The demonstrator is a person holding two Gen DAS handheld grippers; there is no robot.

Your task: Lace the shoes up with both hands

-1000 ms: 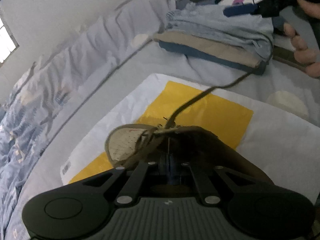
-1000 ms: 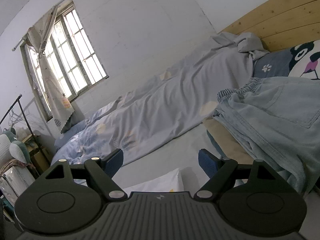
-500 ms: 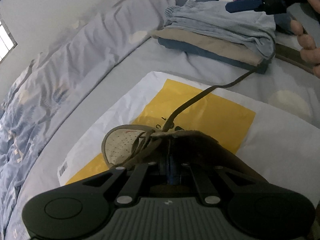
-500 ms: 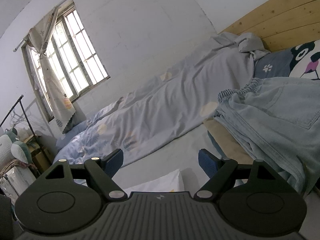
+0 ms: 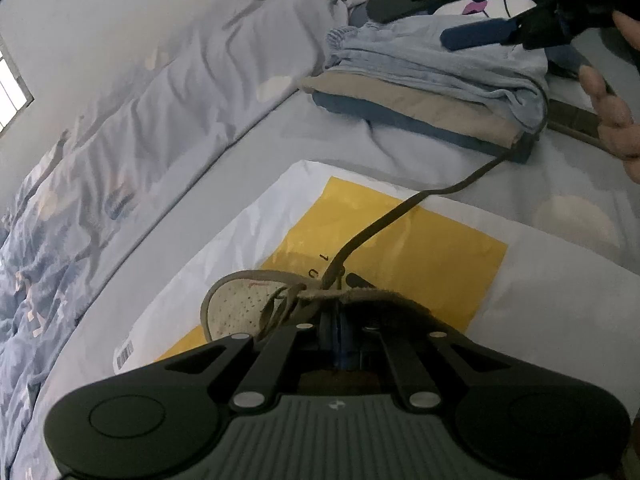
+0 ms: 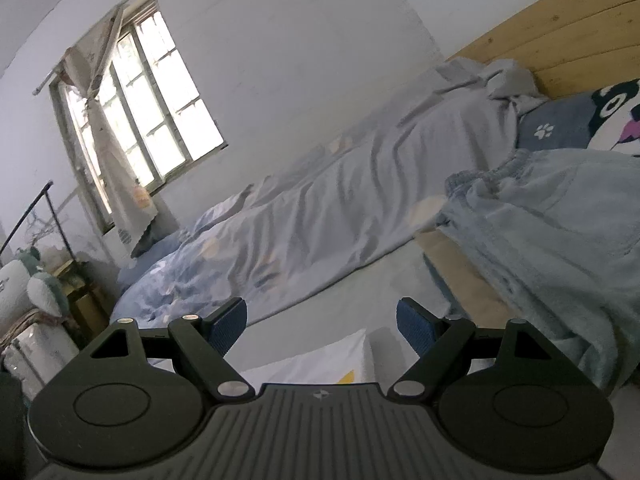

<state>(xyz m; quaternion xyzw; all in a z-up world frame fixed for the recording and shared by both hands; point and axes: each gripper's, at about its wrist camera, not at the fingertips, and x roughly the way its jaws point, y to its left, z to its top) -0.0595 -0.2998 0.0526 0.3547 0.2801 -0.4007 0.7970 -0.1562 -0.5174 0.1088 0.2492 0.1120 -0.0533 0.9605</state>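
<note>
Left tongs (image 5: 338, 332) clenched on brown suede shoe (image 5: 280, 312) collar, pinning it for lacing. Dark flat lace (image 5: 400, 216) trails far right. Right tongs (image 6: 322, 326) released, empty.

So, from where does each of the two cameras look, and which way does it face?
Left wrist: sits on the left gripper, looks down at the shoe on the yellow-and-white bag; its jaws are shut; a hand shows at right.
Right wrist: sits on the right gripper, looks nearly level toward the window; its jaws stand open, with nothing between them.
Both share the folded clothes and the duvet.
</note>
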